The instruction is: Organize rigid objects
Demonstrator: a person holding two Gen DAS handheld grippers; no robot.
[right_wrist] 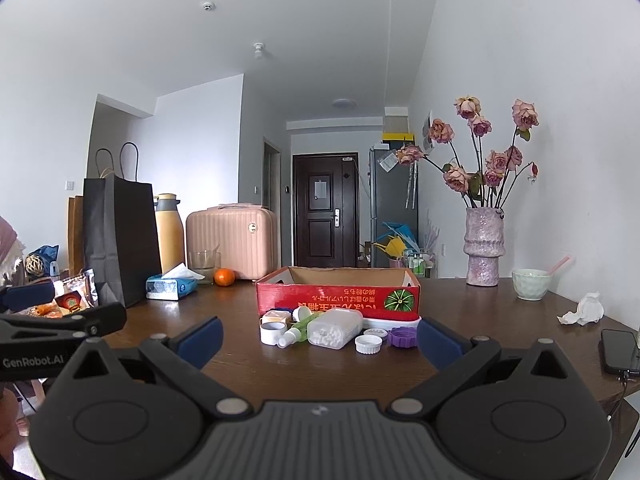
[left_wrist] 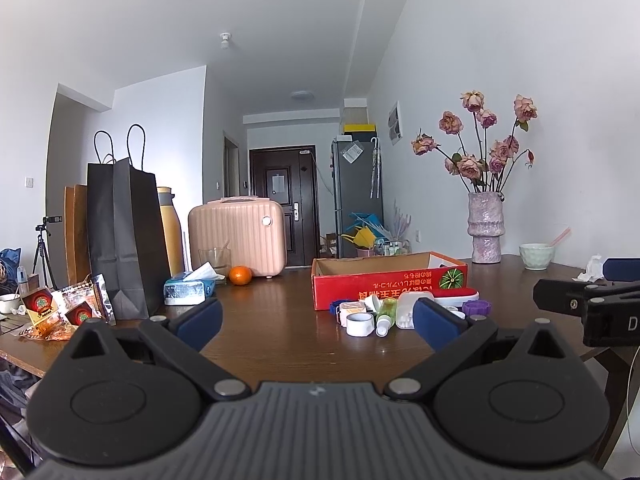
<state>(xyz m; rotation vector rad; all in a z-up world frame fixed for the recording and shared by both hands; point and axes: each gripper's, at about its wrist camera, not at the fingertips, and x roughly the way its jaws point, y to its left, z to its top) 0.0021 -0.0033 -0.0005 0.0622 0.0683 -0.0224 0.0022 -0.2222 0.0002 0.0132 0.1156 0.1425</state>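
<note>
From the left wrist, the left gripper (left_wrist: 316, 322) hovers low over the dark wooden table (left_wrist: 272, 320), its blue-padded fingers spread wide with nothing between them. Ahead and a little right, a huddle of small items sits against the front wall of the red cardboard box (left_wrist: 384, 284), whose long side runs across the view. A green spray bottle (left_wrist: 385, 314) lies on its side, nozzle toward the camera, beside a white tape roll (left_wrist: 359, 324); the right finger partly hides a clear pill case (left_wrist: 405, 312) and a purple cap (left_wrist: 476, 307). The right gripper's black frame juts in at the right edge. An orange (left_wrist: 240, 275), a tissue pack (left_wrist: 188, 290) and a black paper bag (left_wrist: 124, 236) stand well left.

From the right wrist, the right gripper (right_wrist: 320, 340) is likewise splayed and empty. The pill case (right_wrist: 335, 328) lies lengthwise across, tilted slightly; the spray bottle (right_wrist: 296, 330) points at the camera. A white cap (right_wrist: 368, 344) and the purple cap (right_wrist: 403, 337) sit nearest the right finger. What may be a crumpled tissue (right_wrist: 584, 310) and a phone (right_wrist: 619, 351) lie far right, beyond a vase of roses (right_wrist: 483, 246).
</note>
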